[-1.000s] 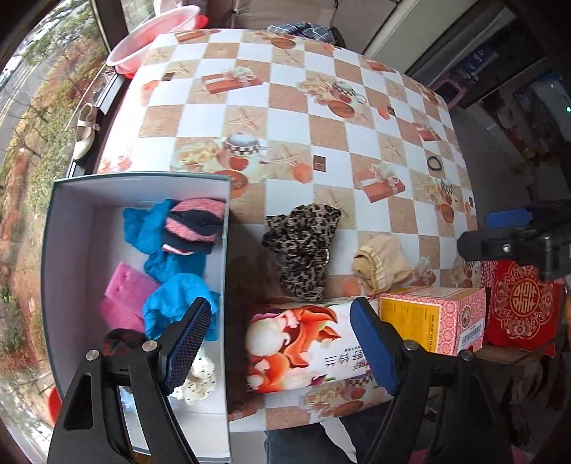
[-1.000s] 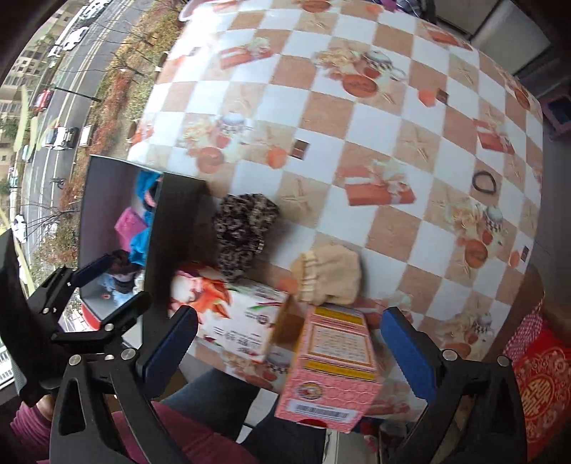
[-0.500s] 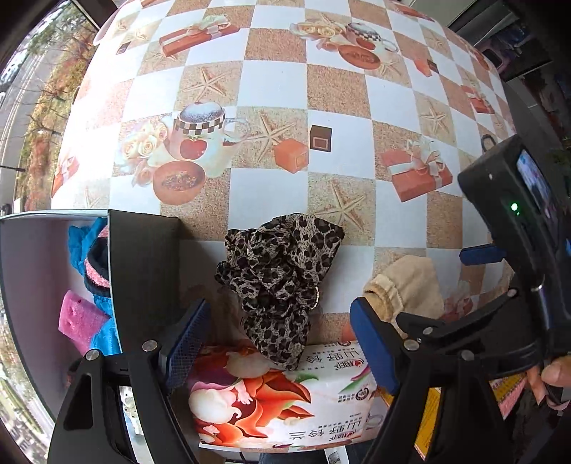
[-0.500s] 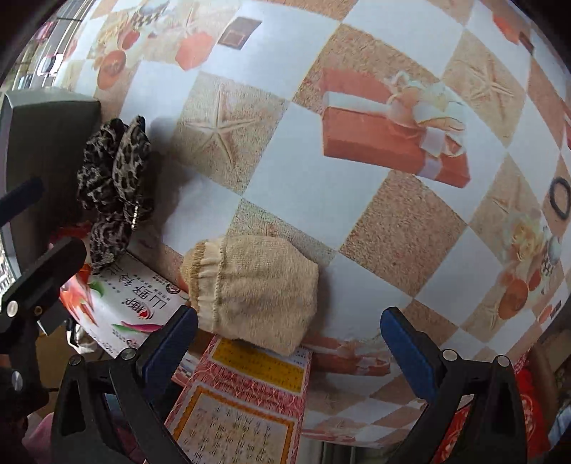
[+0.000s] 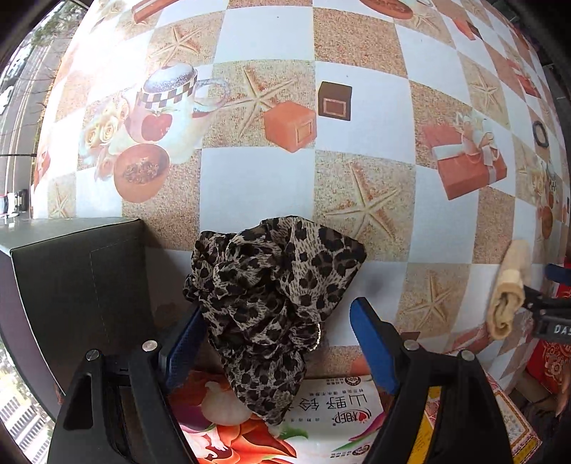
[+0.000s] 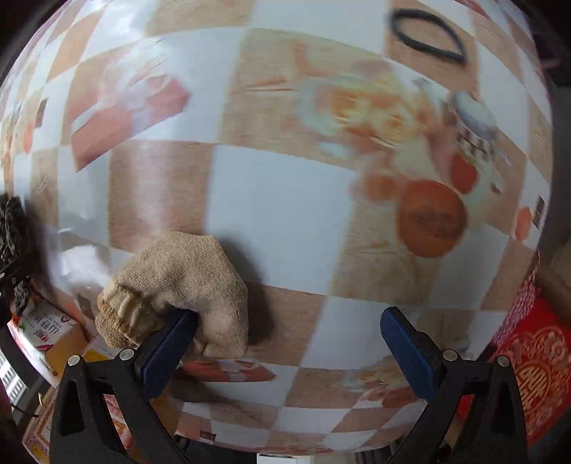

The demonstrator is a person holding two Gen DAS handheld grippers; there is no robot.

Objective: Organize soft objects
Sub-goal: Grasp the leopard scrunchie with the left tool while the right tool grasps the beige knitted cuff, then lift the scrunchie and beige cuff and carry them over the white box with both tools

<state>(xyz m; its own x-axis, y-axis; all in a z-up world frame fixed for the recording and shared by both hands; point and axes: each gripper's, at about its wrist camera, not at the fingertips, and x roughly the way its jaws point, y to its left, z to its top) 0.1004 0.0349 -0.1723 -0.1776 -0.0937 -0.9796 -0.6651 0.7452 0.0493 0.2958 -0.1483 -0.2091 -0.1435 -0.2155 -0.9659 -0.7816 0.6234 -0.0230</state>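
With my left gripper (image 5: 278,332) wide open around the leopard scarf (image 5: 271,296) on the counter (image 5: 257,182), empty, closing now might snag only a loose fold and drop it.

Both wrist cameras look steeply down along their jaws at the checked counter (image 5: 257,185) from close above. The left view sits over the leopard-print scarf (image 5: 274,282) beside the grey box (image 5: 82,282); the right view sits over the beige glove (image 6: 178,282). Each view catches the other's item at its edge, and both include the black hair tie (image 6: 426,34).
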